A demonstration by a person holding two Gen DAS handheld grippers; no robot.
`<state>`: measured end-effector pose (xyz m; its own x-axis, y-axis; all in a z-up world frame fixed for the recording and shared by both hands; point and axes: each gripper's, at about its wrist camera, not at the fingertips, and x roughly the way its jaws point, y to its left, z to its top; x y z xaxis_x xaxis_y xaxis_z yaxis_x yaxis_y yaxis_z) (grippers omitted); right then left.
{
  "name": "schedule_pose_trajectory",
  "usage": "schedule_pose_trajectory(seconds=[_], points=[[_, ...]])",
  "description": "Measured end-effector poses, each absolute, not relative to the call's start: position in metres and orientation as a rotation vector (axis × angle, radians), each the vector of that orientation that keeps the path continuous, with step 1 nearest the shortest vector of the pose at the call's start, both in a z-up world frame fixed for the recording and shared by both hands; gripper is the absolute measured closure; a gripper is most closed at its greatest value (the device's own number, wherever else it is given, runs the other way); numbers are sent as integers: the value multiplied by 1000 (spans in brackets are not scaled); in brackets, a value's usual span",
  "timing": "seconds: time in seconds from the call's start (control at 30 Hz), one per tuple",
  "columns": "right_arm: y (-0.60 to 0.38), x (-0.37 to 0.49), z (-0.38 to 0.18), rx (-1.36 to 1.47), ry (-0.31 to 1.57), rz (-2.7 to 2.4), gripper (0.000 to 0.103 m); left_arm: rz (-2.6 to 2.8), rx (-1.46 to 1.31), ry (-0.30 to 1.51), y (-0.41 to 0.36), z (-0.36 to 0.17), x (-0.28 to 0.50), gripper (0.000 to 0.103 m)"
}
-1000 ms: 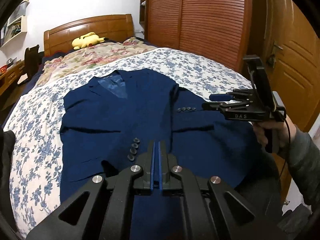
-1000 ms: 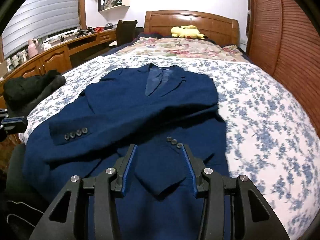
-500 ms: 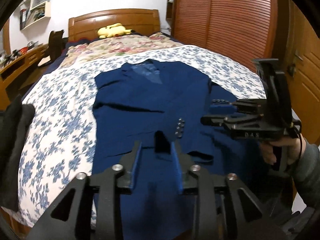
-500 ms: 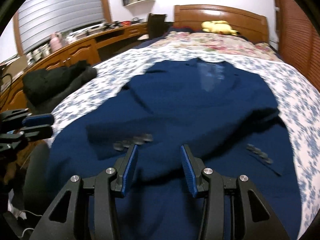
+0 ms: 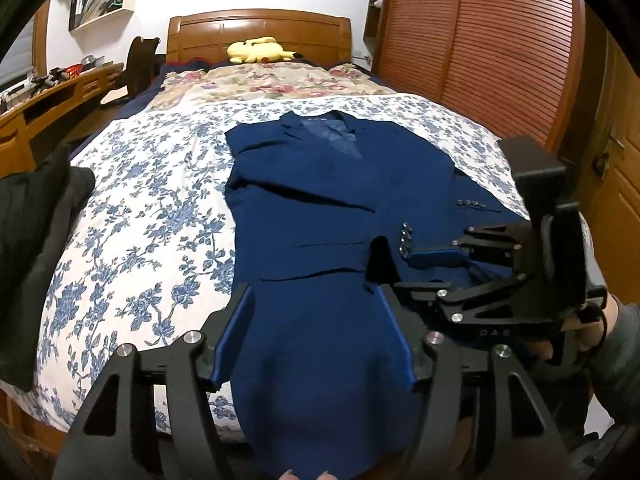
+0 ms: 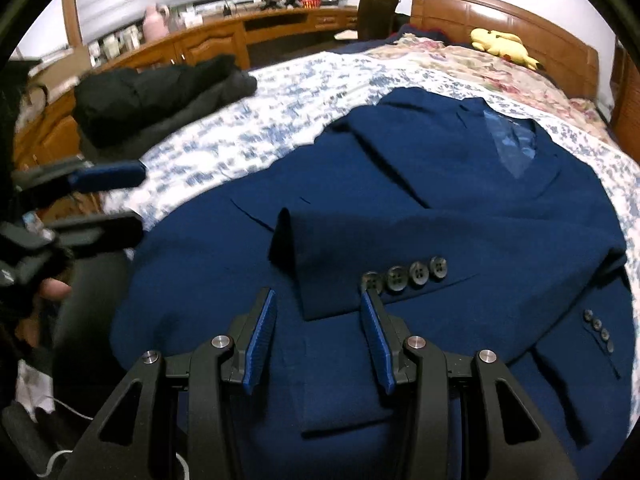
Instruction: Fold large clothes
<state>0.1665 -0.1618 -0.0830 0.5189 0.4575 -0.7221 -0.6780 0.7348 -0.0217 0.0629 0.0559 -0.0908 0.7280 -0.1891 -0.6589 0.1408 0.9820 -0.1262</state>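
Observation:
A navy blue jacket (image 5: 320, 184) lies face up on the bed, collar toward the headboard, both sleeves folded across its front. My left gripper (image 5: 316, 320) hovers over the jacket's lower hem; its jaws are opening, with cloth under them and nothing pinched. My right gripper (image 6: 318, 320) stands open just short of the upper sleeve's cuff (image 6: 360, 280), which bears several grey buttons. In the left wrist view the right gripper (image 5: 420, 274) shows at the right, held by a hand. In the right wrist view the left gripper (image 6: 120, 204) shows at the left edge.
The bed has a blue-flowered white cover (image 5: 140, 240). A pile of black clothes (image 6: 160, 96) lies on its left side. A yellow plush toy (image 5: 260, 50) rests by the wooden headboard (image 5: 256, 26). A slatted wardrobe (image 5: 500, 40) stands right, a wooden desk (image 6: 240, 36) left.
My left gripper's jaws went from shut to wide apart. Both grippers slid sideways over the jacket's lower part and sank a little; the right one now faces the buttoned cuff.

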Motion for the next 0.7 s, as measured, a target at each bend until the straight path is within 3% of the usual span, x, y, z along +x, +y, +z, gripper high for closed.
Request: schedule_pose_trajectory(seconds=[0.07,0.13,0.17,0.7], points=[[-162,174,-86,-324,767,674,69,-179,-71,728,57,-91,61,40],[-166,181,-87,-323,777,689,90,-178,-74,726,58,-91,61,39],[-165,183,-86,-312,773,701,95,-179,-75,726,58,-91,61,39],[-232,139,-74,-179,633,657,99,-210,-75,724,44,-91,62,38]])
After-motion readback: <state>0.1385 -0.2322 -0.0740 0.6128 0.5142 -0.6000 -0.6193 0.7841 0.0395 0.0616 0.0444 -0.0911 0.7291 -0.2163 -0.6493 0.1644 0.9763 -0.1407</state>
